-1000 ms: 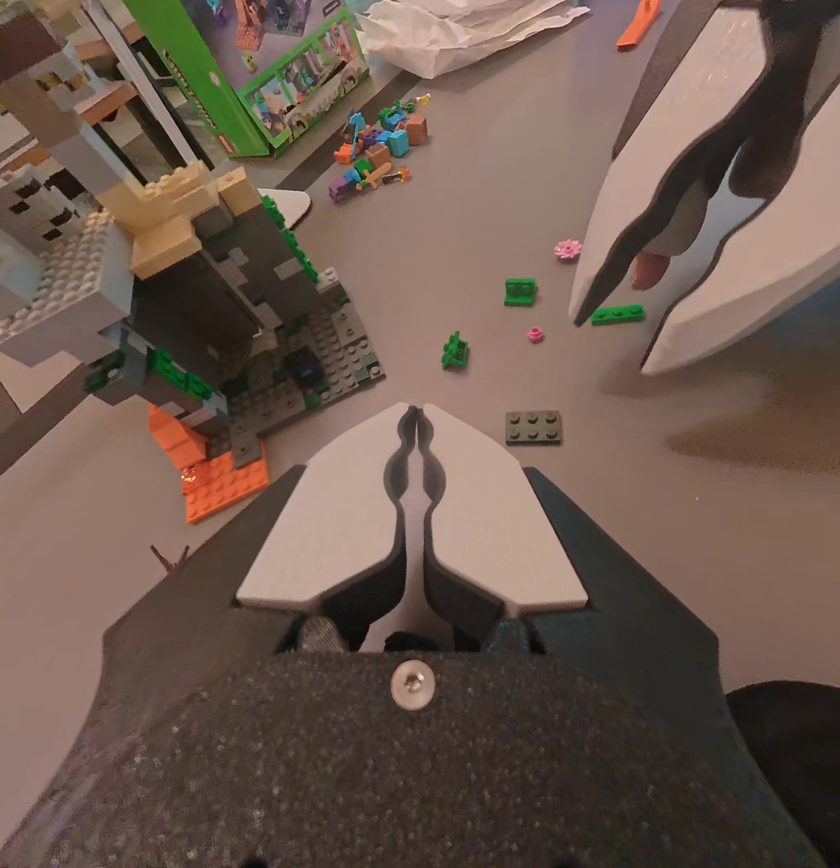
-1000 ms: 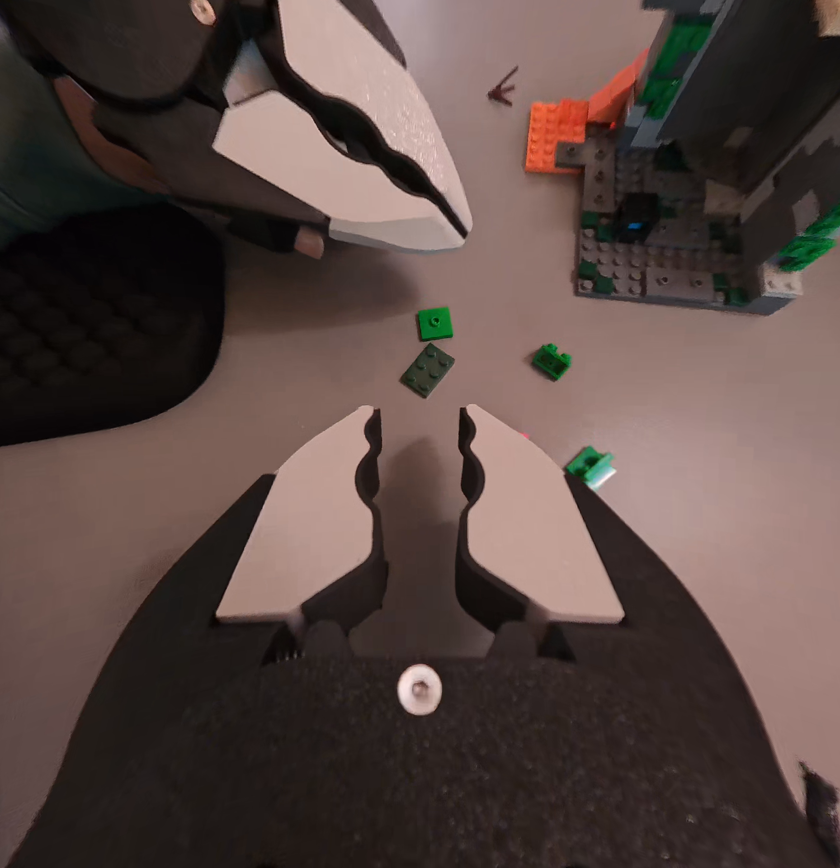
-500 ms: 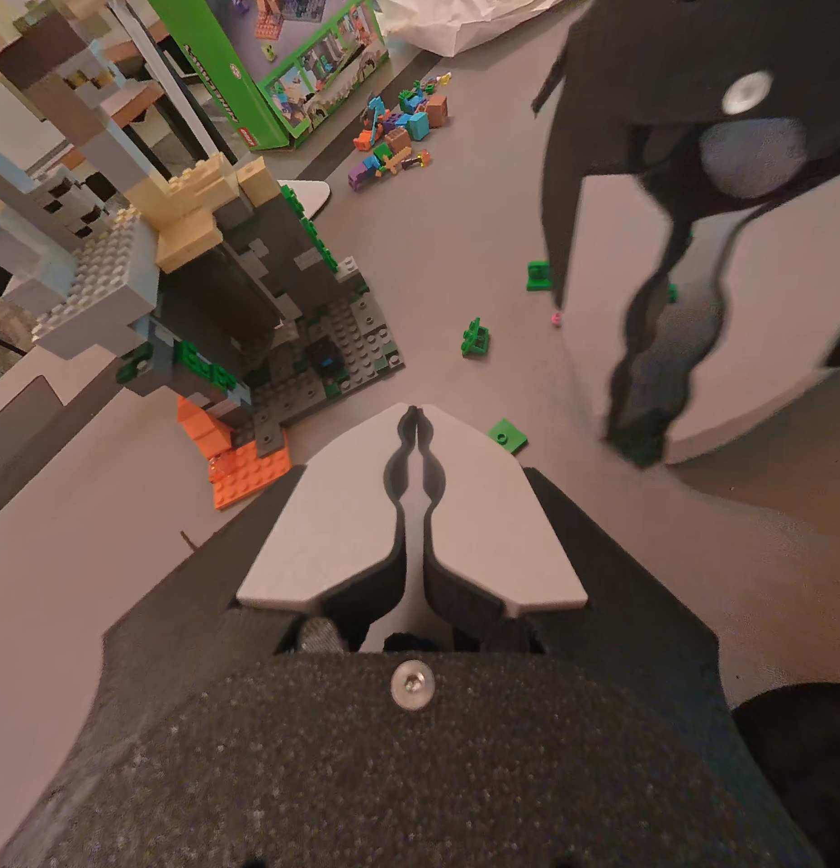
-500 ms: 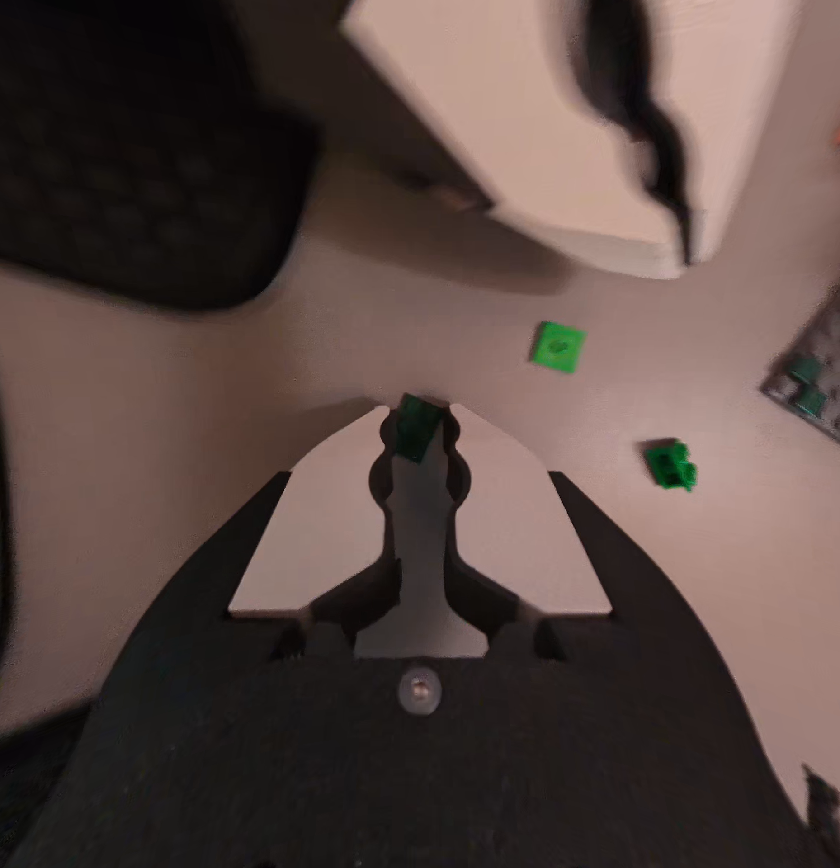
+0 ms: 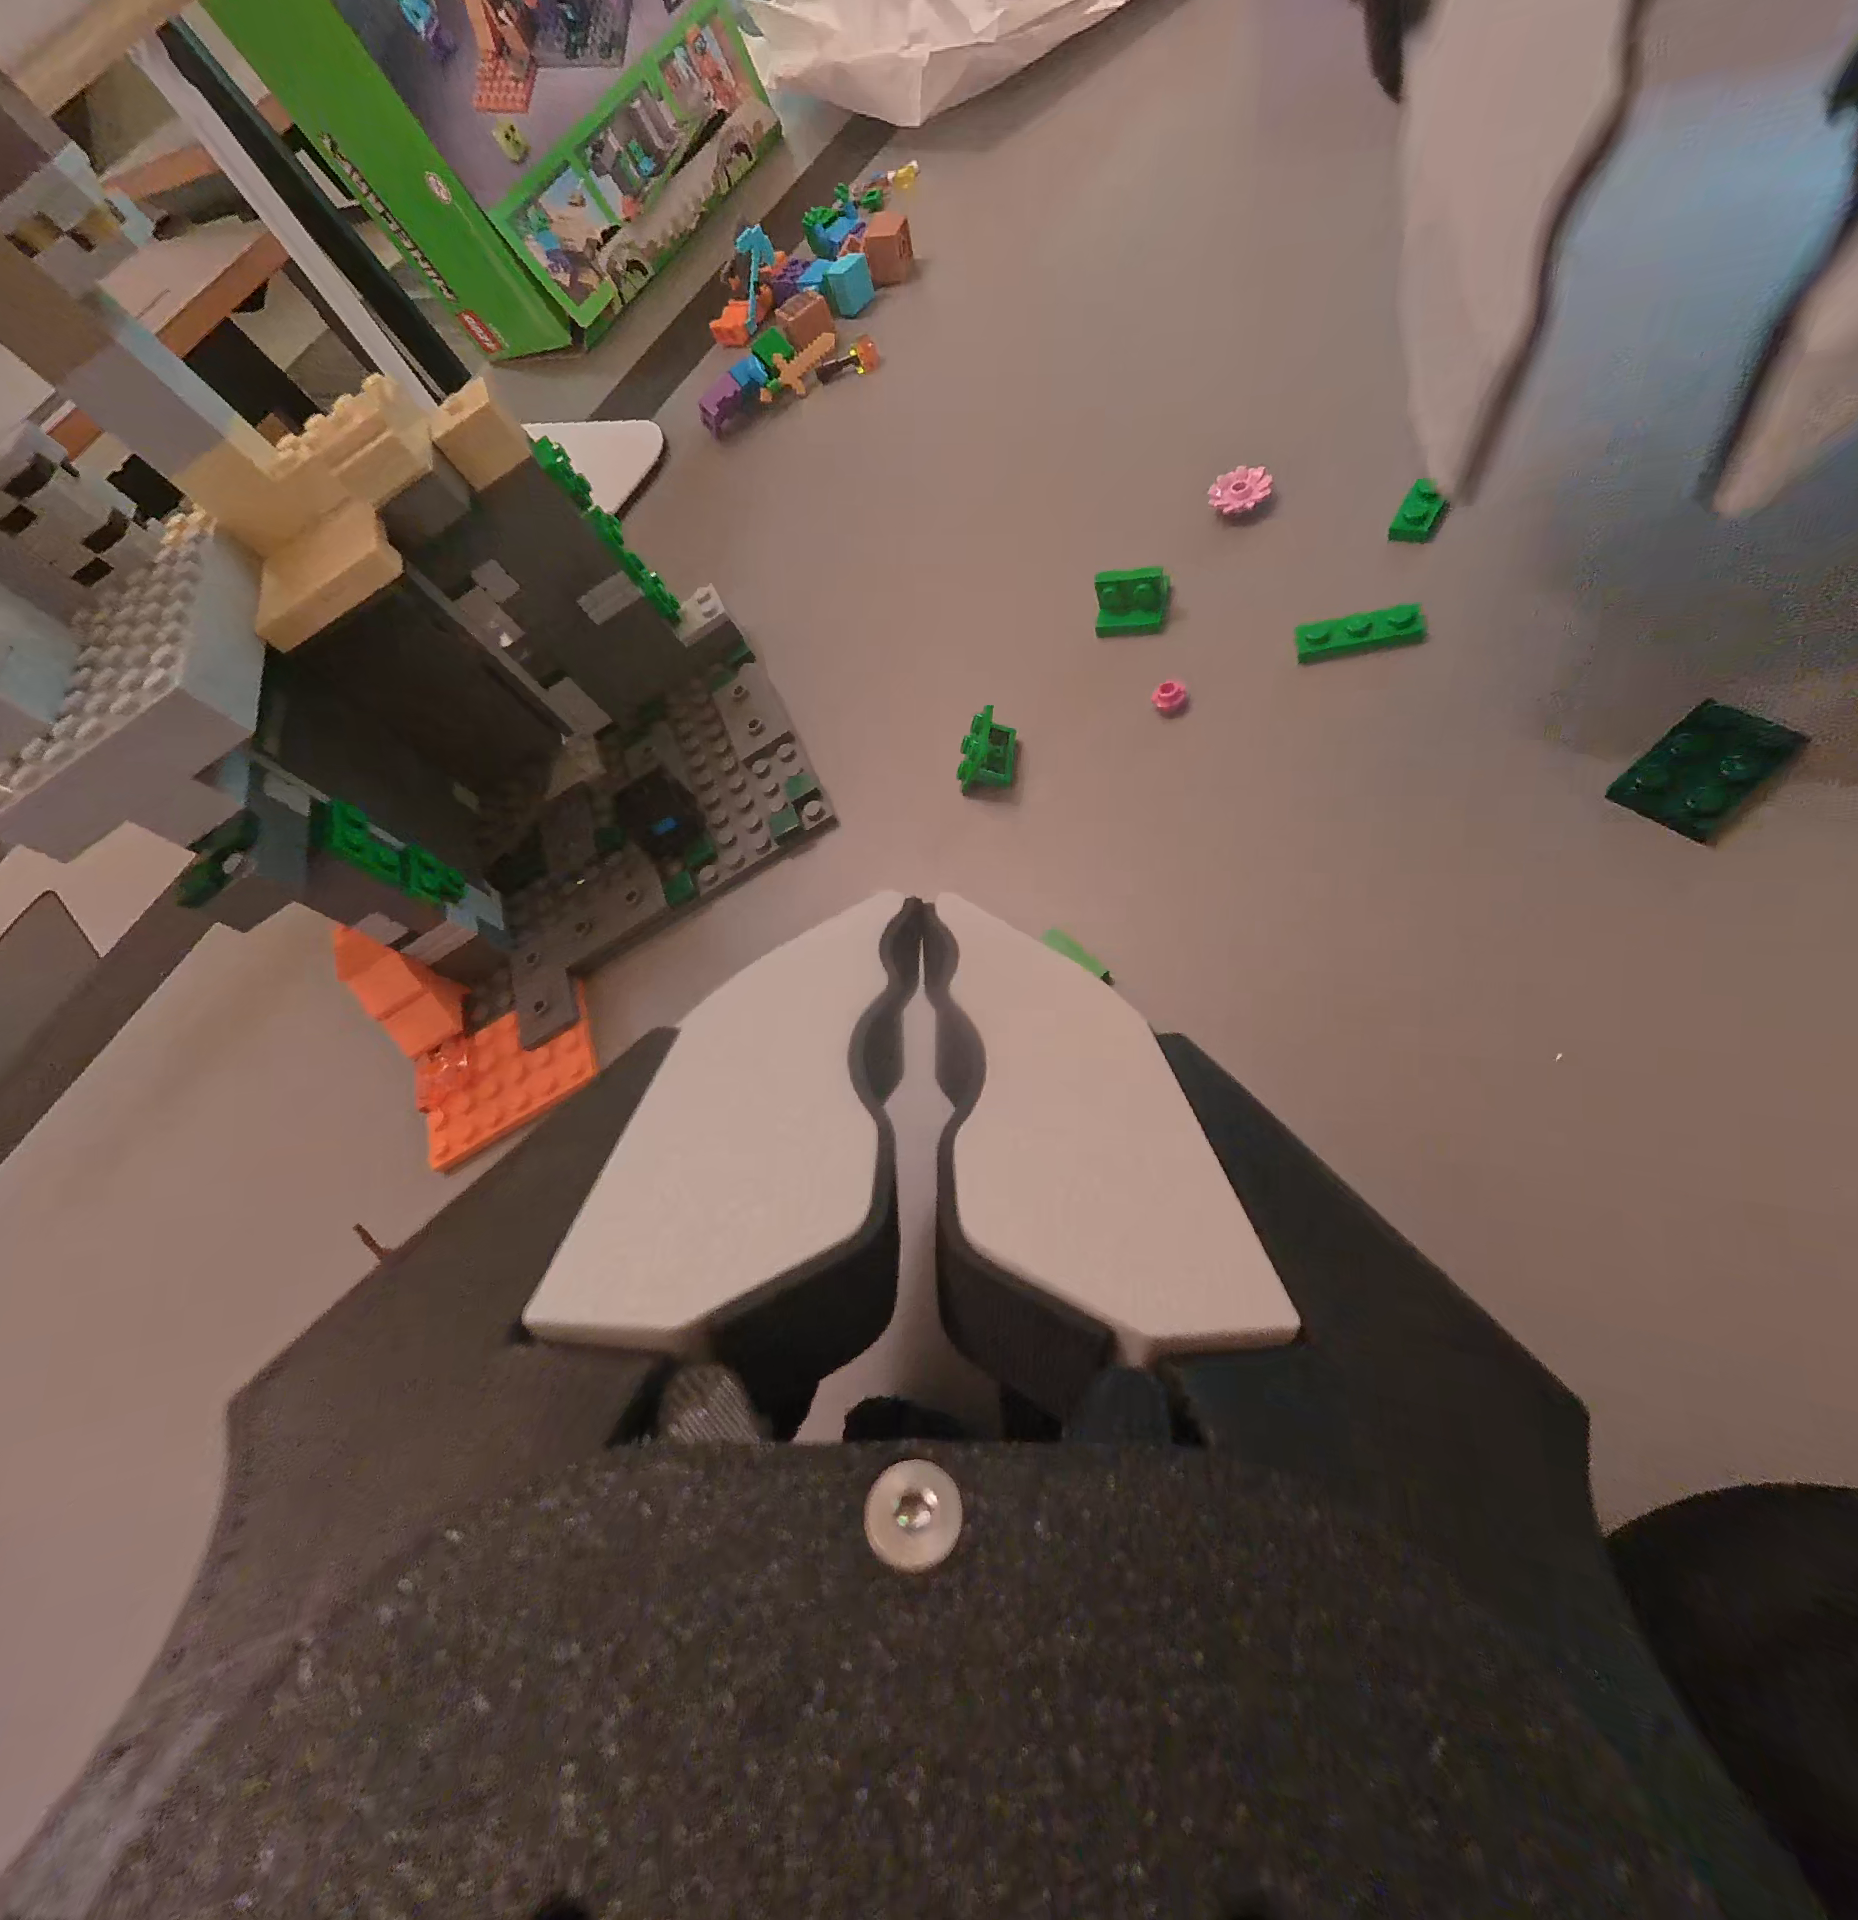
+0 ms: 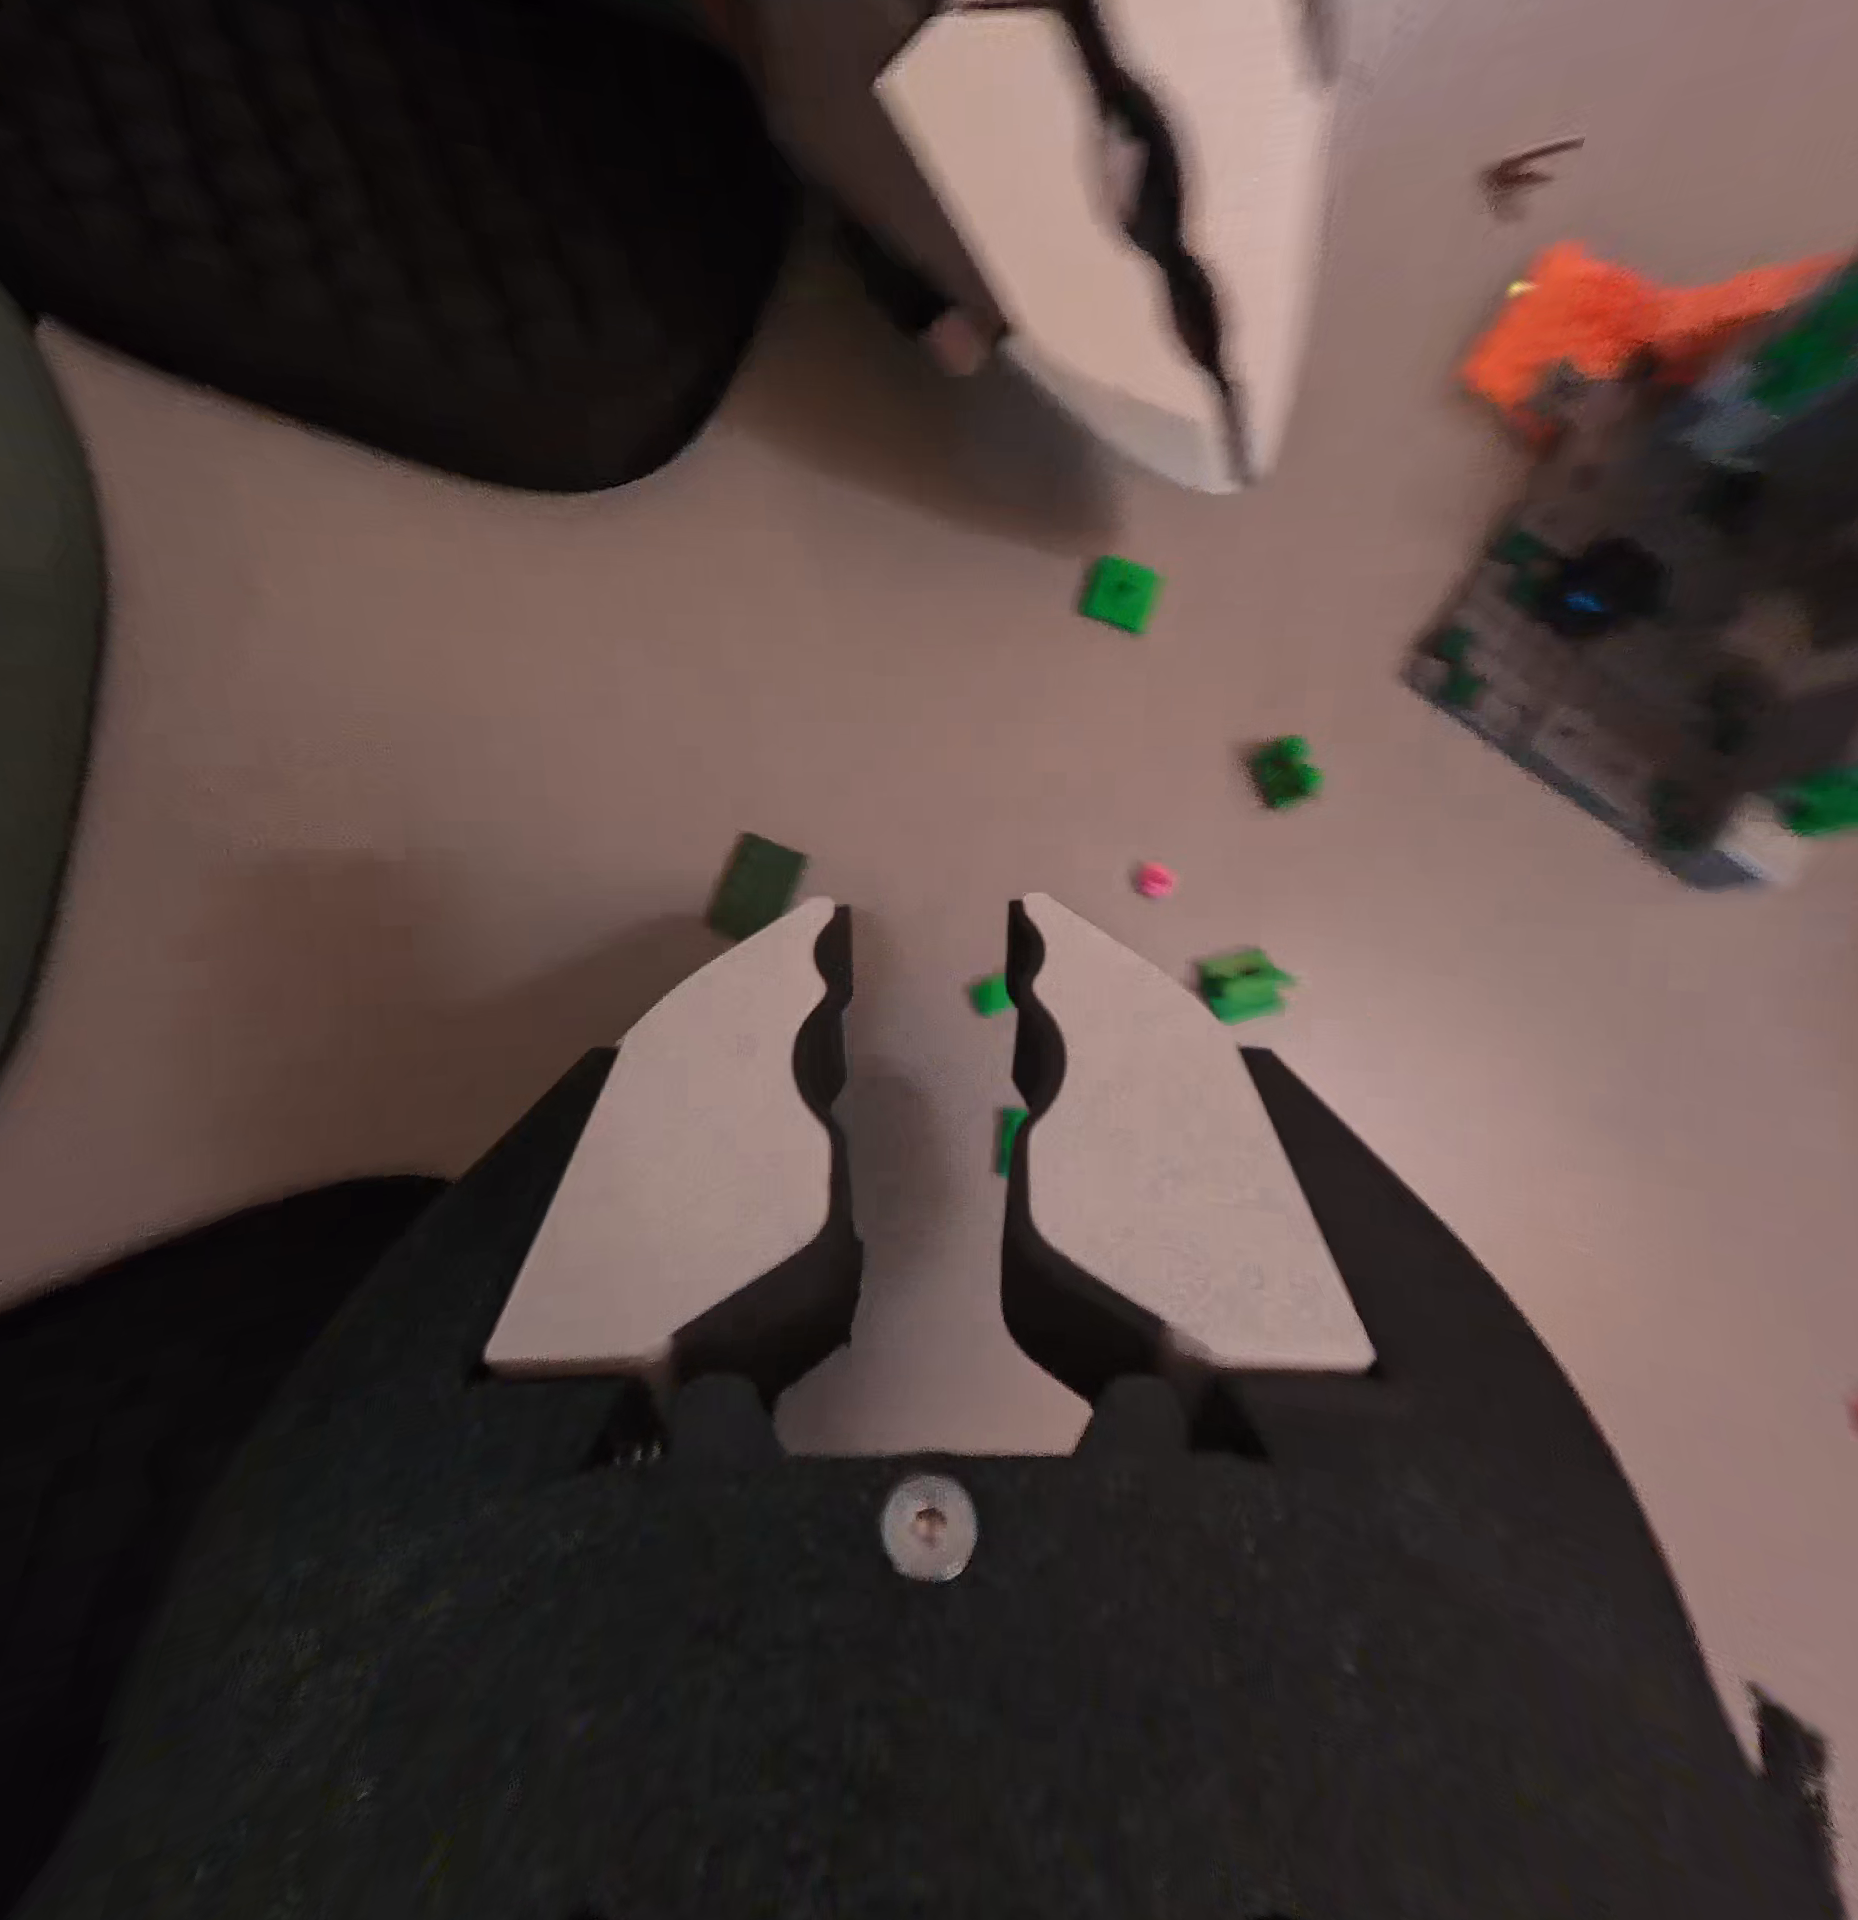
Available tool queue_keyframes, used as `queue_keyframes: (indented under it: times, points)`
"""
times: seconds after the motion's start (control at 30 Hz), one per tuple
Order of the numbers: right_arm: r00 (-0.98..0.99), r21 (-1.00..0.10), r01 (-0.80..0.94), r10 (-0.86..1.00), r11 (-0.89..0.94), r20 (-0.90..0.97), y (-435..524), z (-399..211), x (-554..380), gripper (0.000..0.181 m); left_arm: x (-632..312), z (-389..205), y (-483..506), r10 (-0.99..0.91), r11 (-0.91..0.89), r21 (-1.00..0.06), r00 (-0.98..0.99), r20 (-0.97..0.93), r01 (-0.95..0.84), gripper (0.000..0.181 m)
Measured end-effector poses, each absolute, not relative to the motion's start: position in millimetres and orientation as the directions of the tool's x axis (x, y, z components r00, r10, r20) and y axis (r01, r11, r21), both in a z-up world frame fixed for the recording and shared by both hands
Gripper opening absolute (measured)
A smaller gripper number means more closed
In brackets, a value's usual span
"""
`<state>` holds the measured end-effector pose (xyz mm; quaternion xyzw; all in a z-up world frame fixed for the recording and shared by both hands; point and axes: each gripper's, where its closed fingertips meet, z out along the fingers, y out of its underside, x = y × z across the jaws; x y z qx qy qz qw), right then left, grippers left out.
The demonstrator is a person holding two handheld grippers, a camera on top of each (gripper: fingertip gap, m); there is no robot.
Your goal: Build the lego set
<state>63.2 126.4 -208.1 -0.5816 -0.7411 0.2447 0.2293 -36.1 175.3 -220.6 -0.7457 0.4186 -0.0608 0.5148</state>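
Observation:
My left gripper (image 5: 923,910) is shut and empty, low over the grey table beside the grey, tan and orange lego build (image 5: 437,727). It shows at the top of the right wrist view (image 6: 1231,468). My right gripper (image 6: 927,914) is open and empty. In the left wrist view it (image 5: 1590,499) hangs blurred at the upper right. A dark green 2x3 plate (image 5: 1704,769) lies flat on the table below it, just left of my right gripper's left fingertip (image 6: 756,881). The build shows blurred at the right (image 6: 1683,623).
Loose green pieces (image 5: 1133,601) (image 5: 1359,632) (image 5: 987,750), a pink flower (image 5: 1240,488) and a pink stud (image 5: 1169,696) are scattered ahead. A green set box (image 5: 489,177), a pile of coloured pieces (image 5: 811,301) and white paper (image 5: 904,42) lie at the back. A black padded object (image 6: 364,229) lies nearby. The dark green 2x3 plate (image 5: 1704,769) is about 5 cm from my right fingertips and 12 cm from my left. It turns up in the right wrist view (image 6: 758,869) as well.
Half a second ago my right gripper was shut on the dark green plate. It has opened and pulled away, and the plate now lies on the table. My left gripper stayed shut.

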Motion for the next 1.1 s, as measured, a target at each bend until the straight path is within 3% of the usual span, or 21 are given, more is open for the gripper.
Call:
queue_keyframes:
  times: [0.03, 0.2, 0.4, 1.1]
  points:
    - [-0.171, -0.651, 0.738, 0.982, 0.178, 0.075, 139.1, -203.6, 66.3, 0.028, -35.7, -221.5, 175.3, -0.689, -0.121, -0.816, 0.639, -0.341, -0.565, 0.000]
    - [-0.050, -0.679, 0.729, 0.996, 0.085, 0.071, 185.4, -212.5, 82.5, 0.025, -33.1, -224.7, 173.7, -0.698, -0.109, -0.799, 0.618, -0.362, -0.591, 0.000]
    - [-0.102, -0.675, 0.736, 0.995, 0.062, -0.021, 181.0, -238.6, 89.2, 0.023, -32.5, -224.2, 173.1, -0.702, -0.108, -0.803, 0.617, -0.356, -0.586, 0.000]
    - [-0.148, -0.682, 0.723, 0.989, 0.107, -0.002, 155.6, -244.2, 89.1, 0.022, -32.3, -228.0, 173.2, -0.707, -0.116, -0.790, 0.609, -0.359, -0.602, 0.000]
